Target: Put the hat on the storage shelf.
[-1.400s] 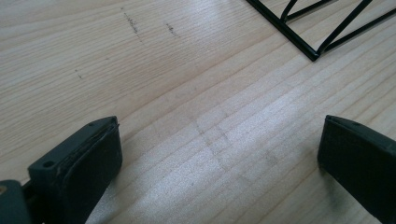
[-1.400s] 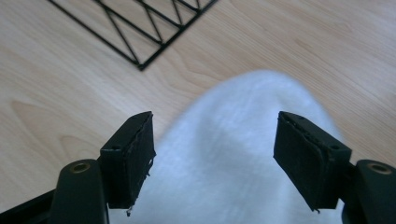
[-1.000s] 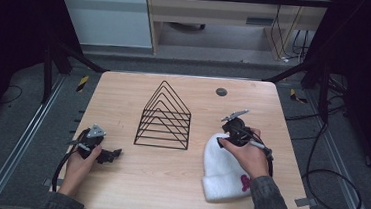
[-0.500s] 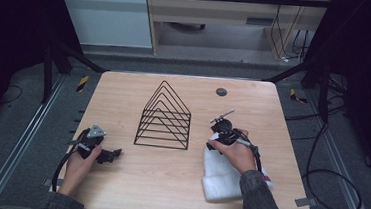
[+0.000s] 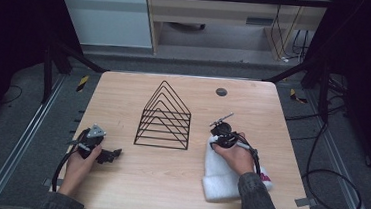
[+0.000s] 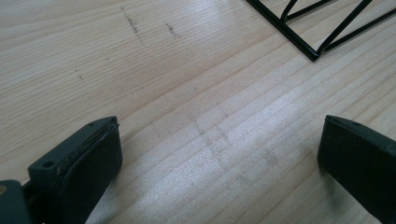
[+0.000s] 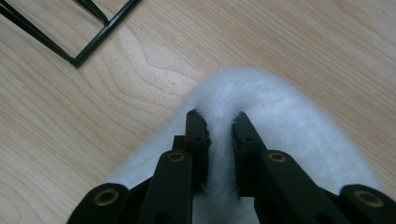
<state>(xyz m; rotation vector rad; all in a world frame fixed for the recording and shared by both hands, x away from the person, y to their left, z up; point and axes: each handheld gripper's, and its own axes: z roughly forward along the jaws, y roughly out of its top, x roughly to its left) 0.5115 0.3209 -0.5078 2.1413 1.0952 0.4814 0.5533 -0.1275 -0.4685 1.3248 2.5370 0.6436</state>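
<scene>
High view: the wooden table (image 5: pixel 177 184) spreads beneath both my tools, and the black wire rack (image 5: pixel 165 118) stands empty at its middle, between my two hands and a little beyond them. Nothing sits in any of its nested triangular slots. The white fleece beanie (image 5: pixel 220 180) lies flat under my right hand, near the table edge closest to me, its crown toward the rack, a pink patch at its cuff. My right gripper (image 5: pixel 219 135) has just closed on that crown: in the right gripper view its jaws stand almost together, pinching a ridge of white fleece (image 7: pixel 280 126) between the pads, with a corner of the rack off to the upper left. My left gripper (image 5: pixel 112 154) rests low on the table, well apart from the beanie, its jaws spread wide over bare wood in the left gripper view, with nothing between them. A small dark disc (image 5: pixel 221 92) lies on the table beyond my right tool.
</scene>
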